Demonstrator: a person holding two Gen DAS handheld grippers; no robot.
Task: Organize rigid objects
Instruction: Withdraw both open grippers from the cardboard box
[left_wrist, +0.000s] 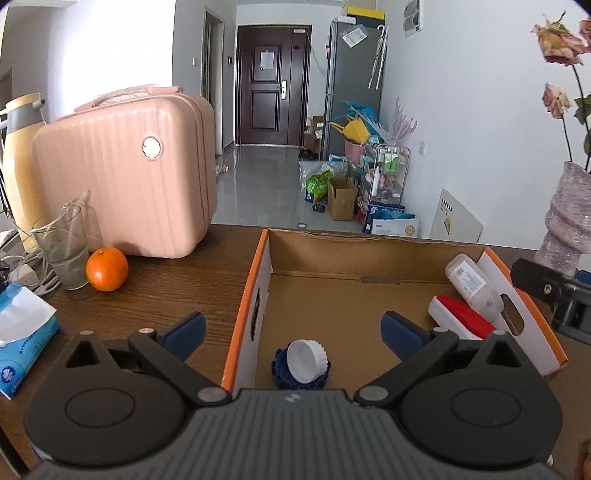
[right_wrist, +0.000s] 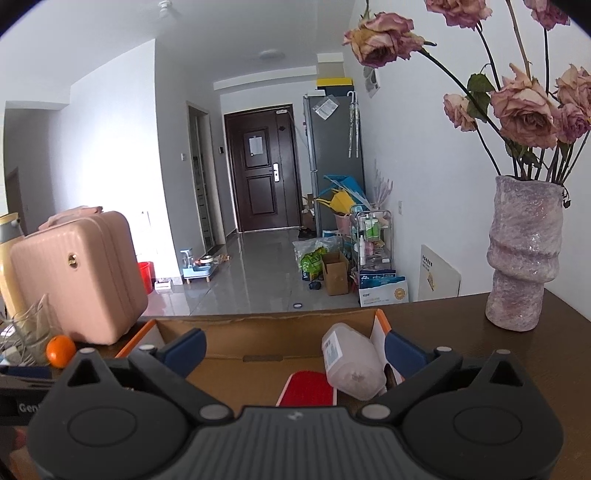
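Observation:
An open cardboard box (left_wrist: 332, 258) with orange edges stands on the brown table. Inside it lie a white cap on a dark blue ribbed lid (left_wrist: 301, 363) near the front, a red and white flat object (left_wrist: 461, 319) at the right, and a whitish labelled bottle (left_wrist: 472, 286) leaning on the right wall. My left gripper (left_wrist: 295, 330) hangs wide open over the box's front left corner, nothing between its blue pads. My right gripper (right_wrist: 295, 350) is open too, above the box (right_wrist: 258, 321), with the bottle (right_wrist: 351, 365) and red object (right_wrist: 308, 387) lying below, untouched.
A pink hard case (left_wrist: 125, 173), a glass (left_wrist: 66, 251), an orange (left_wrist: 107, 268) and a tissue pack (left_wrist: 22, 332) sit on the table left of the box. A mauve vase (right_wrist: 521, 254) with dried roses stands at the right. Beyond the table's far edge lies the floor.

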